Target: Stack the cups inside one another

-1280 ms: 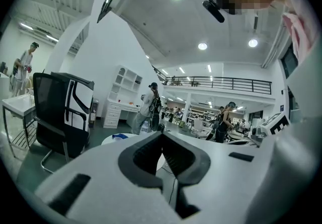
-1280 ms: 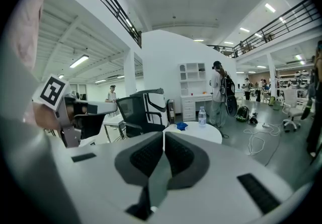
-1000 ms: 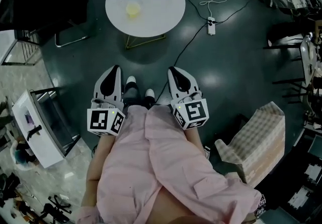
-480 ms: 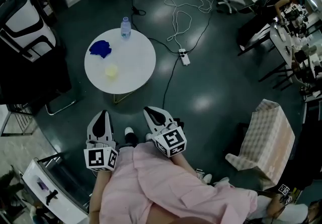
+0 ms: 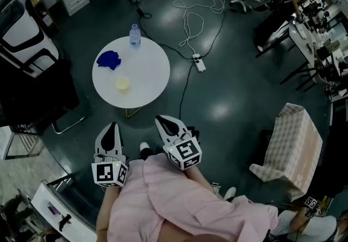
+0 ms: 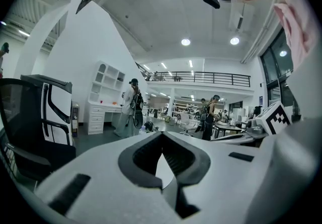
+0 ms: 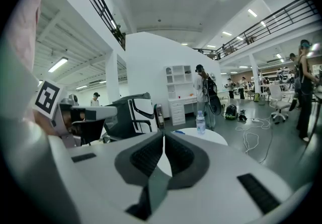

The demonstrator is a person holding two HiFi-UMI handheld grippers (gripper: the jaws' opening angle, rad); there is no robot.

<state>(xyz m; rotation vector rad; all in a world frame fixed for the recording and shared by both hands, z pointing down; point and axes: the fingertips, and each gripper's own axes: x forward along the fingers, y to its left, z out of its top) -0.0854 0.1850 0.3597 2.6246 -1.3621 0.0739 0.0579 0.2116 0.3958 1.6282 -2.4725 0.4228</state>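
Left hand-held gripper (image 5: 112, 126) jaws together, empty, right hand-held gripper (image 5: 165, 121) closed, holding nothing

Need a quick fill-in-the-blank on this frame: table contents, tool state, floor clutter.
1. The round white table carries a water bottle, a blue item and a pale ____ cup.
2. The left tool and the right tool are both empty, and the jaws of both are ____.
3. The white power strip lies on the ____, right of the table in the head view.

Missing words: yellow; shut; floor
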